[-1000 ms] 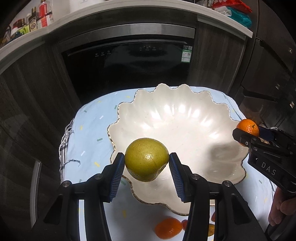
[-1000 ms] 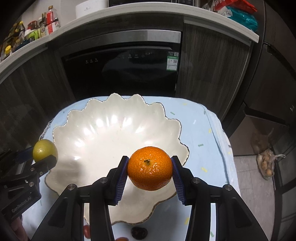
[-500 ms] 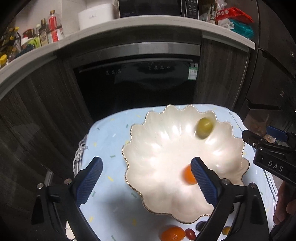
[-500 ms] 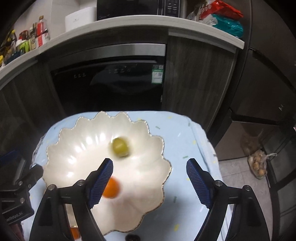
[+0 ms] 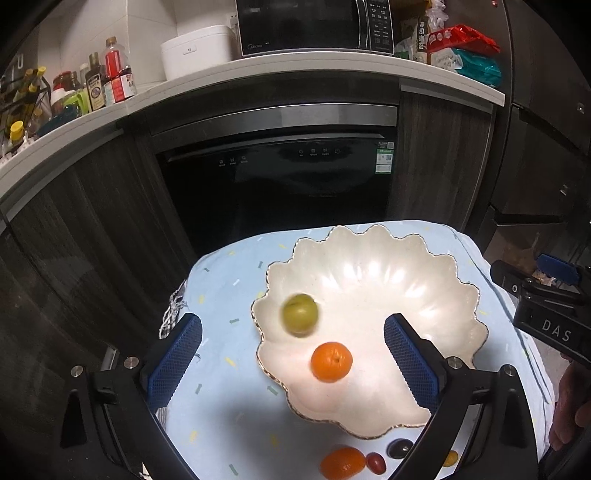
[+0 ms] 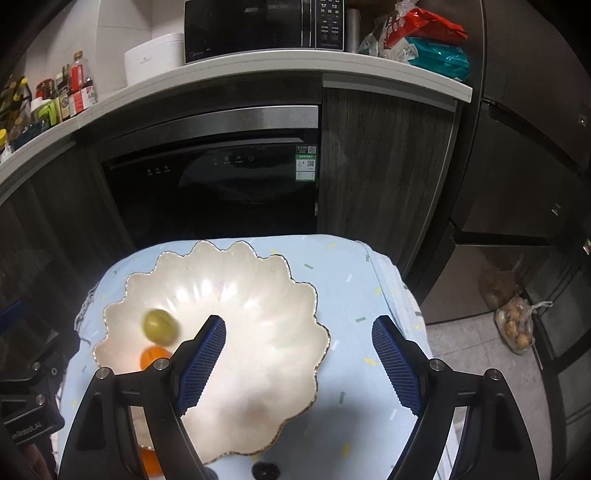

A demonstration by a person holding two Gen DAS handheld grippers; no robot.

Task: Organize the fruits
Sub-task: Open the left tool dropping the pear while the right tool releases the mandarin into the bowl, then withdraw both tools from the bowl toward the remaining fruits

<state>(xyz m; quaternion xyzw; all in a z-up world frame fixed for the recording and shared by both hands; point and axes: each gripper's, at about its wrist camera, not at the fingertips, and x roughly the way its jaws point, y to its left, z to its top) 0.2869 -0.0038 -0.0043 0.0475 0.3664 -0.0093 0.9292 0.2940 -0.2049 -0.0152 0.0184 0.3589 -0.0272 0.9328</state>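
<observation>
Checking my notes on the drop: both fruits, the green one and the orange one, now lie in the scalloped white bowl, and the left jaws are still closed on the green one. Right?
Not quite. The left gripper has open jaws with nothing between them, as the left wrist view shows. The green fruit and the orange fruit do lie in the scalloped white bowl.

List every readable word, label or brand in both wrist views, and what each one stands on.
"DAS": side of the right tool body, left wrist view.
"Midea": lower left front of the microwave, faint.
"...Robot.AI": left tool body, right wrist view, start cut off.
Too small or blurred: green sticker on the dishwasher, its panel icons, microwave buttons, bottle labels, snack bags.
</observation>
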